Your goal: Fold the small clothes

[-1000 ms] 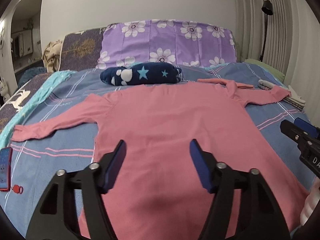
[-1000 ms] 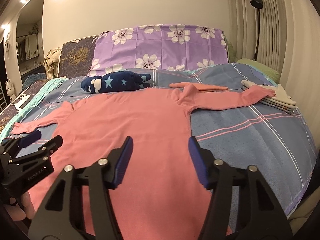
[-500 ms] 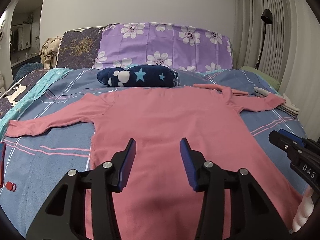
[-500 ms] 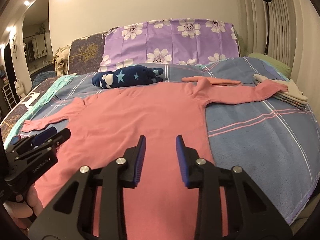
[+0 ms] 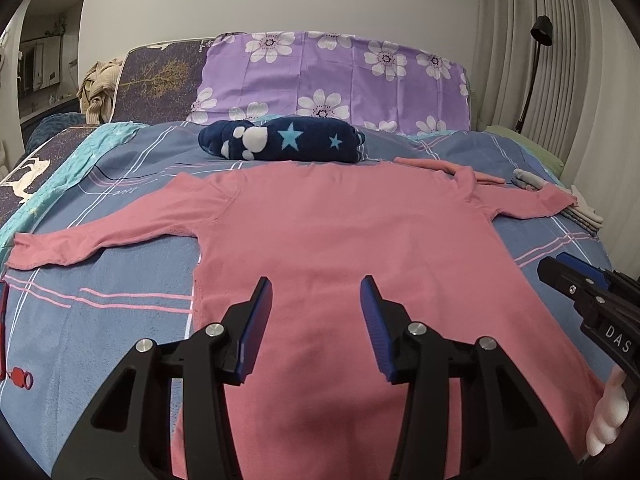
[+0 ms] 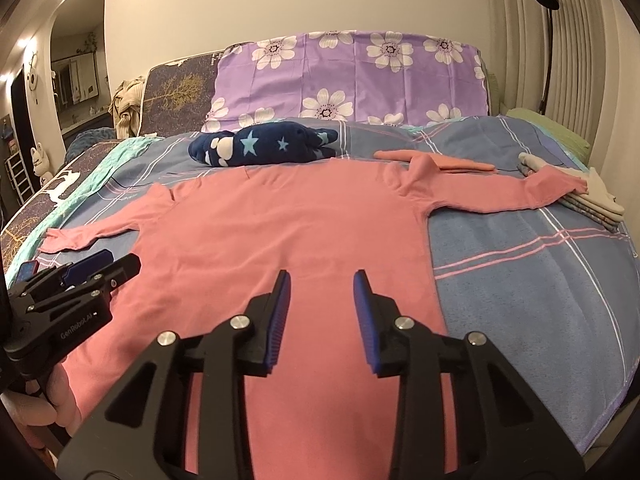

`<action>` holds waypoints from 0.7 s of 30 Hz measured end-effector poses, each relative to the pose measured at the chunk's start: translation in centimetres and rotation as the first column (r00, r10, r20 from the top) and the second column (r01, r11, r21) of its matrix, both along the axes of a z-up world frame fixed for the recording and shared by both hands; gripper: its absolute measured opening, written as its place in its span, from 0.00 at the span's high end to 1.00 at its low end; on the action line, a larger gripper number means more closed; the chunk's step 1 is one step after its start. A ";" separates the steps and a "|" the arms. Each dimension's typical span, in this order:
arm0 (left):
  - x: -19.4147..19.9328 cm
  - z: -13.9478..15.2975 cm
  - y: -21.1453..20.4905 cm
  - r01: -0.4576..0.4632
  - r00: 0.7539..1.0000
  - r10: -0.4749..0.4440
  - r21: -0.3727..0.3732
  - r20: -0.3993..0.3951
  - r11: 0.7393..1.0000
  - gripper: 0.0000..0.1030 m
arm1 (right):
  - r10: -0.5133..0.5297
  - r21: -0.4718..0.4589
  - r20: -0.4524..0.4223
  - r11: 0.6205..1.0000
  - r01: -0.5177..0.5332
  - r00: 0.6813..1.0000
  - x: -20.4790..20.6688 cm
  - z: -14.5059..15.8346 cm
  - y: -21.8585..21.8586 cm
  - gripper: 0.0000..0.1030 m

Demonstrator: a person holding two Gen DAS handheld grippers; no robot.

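On right gripper (image 5: 560, 270) "DAS", left gripper (image 6: 108, 264) perhaps "GenRobot.AI", pink shirt (image 5: 340, 232)

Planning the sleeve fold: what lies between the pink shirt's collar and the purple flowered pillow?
A rolled navy star-print blanket lies there on the blue plaid bedspread, just beyond the pink shirt and before the purple pillow; both wrist views show it.

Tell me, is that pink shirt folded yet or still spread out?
Spread out. The pink shirt lies flat on the bed, both sleeves stretched sideways, and neither open gripper holds it.
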State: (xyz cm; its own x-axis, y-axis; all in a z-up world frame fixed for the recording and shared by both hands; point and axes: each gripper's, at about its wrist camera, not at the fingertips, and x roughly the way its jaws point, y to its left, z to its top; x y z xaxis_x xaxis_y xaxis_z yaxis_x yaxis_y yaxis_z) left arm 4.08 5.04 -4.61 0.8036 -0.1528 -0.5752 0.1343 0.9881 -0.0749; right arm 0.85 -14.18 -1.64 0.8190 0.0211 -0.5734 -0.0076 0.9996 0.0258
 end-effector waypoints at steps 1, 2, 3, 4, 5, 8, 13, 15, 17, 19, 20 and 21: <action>0.1 0.0 0.1 0.004 1.000 -0.004 0.003 -0.002 1.000 0.54 | 0.000 0.001 -0.002 1.000 0.000 1.000 0.2 0.0 0.2 0.65; 0.2 0.0 0.2 0.005 1.000 -0.005 0.004 -0.003 1.000 0.54 | 0.000 0.000 -0.003 1.000 0.000 1.000 0.3 -0.1 0.3 0.63; 0.3 0.1 0.5 0.002 1.000 -0.002 0.005 0.000 1.000 0.54 | 0.002 -0.002 -0.006 1.000 -0.002 1.000 0.5 -0.1 0.5 0.62; 0.4 0.1 0.8 -0.001 1.000 0.001 0.005 0.001 1.000 0.54 | 0.006 -0.005 -0.011 1.000 -0.006 1.000 0.7 -0.2 0.8 0.62; 0.5 0.1 0.9 -0.004 1.000 0.004 0.004 -0.001 1.000 0.54 | 0.008 -0.007 -0.017 1.000 -0.008 1.000 1.0 -0.2 0.9 0.61; 1.1 0.1 2.4 -0.015 1.000 0.015 -0.033 -0.022 0.999 0.54 | 0.022 -0.015 -0.034 1.000 -0.023 0.999 1.7 -0.3 1.4 0.57; 2.6 0.0 8.2 -0.094 0.993 0.082 -0.137 -0.089 0.986 0.52 | 0.031 -0.048 -0.031 0.998 -0.032 0.999 2.5 -0.3 1.9 0.49; 3.5 -0.6 12.4 -0.203 0.975 0.188 -0.134 -0.118 0.970 0.52 | 0.038 -0.069 -0.041 0.997 -0.041 0.998 2.9 -0.5 2.0 0.47; 4.3 -1.5 17.0 -0.322 0.940 0.302 -0.118 -0.157 0.939 0.53 | 0.052 -0.087 -0.052 0.995 -0.056 0.997 3.3 -0.6 2.1 0.45; 5.2 -2.9 23.1 -0.460 0.877 0.424 -0.139 -0.228 0.877 0.53 | 0.065 -0.113 -0.057 0.991 -0.071 0.996 3.7 -0.6 2.2 0.43; 5.4 -3.4 25.3 -0.503 0.852 0.457 -0.158 -0.255 0.850 0.53 | 0.068 -0.125 -0.059 0.989 -0.075 0.996 4.0 -0.6 2.3 0.42; 5.7 -4.2 28.6 -0.562 0.816 0.496 -0.204 -0.298 0.801 0.54 | 0.075 -0.139 -0.062 0.987 -0.083 0.995 4.3 -0.6 2.3 0.41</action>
